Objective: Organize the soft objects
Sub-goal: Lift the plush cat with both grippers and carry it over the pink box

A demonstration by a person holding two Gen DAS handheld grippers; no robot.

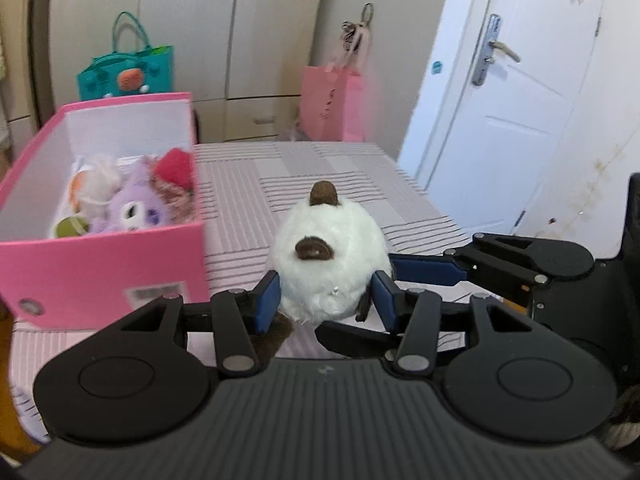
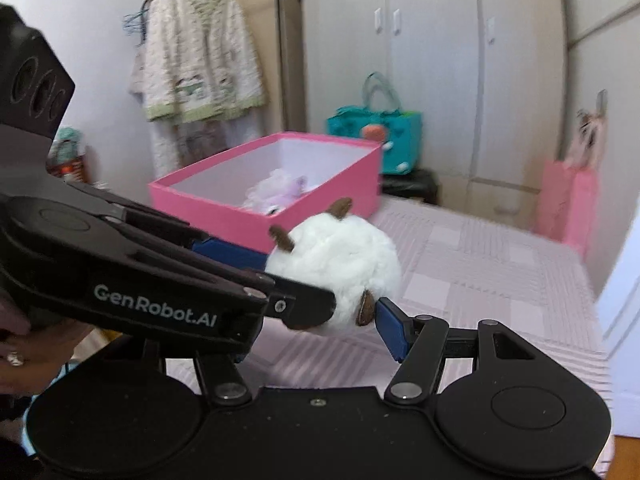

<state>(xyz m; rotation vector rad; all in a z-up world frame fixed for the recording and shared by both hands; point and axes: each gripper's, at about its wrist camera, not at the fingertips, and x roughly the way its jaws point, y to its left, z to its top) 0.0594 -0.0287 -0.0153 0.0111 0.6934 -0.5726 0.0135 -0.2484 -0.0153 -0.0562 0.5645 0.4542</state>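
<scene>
A round white fluffy plush (image 1: 328,256) with brown horns and feet is lifted above the striped bed cover (image 1: 320,168). My left gripper (image 1: 326,300) has its blue pads pressed on both sides of the plush's lower half. My right gripper (image 2: 320,320) holds the same plush (image 2: 344,264) from the right. One blue pad (image 2: 390,326) touches its edge, and the other finger is hidden behind the left gripper. To the left stands an open pink box (image 1: 100,272) holding several soft toys, among them a purple one (image 1: 136,204).
A teal bag (image 1: 128,72) stands behind the box and a pink bag (image 1: 332,104) at the bed's far end. A white door (image 1: 500,120) is on the right. Wardrobes line the back wall. A cardigan (image 2: 200,52) hangs at the left. A hand (image 2: 24,344) grips the left tool.
</scene>
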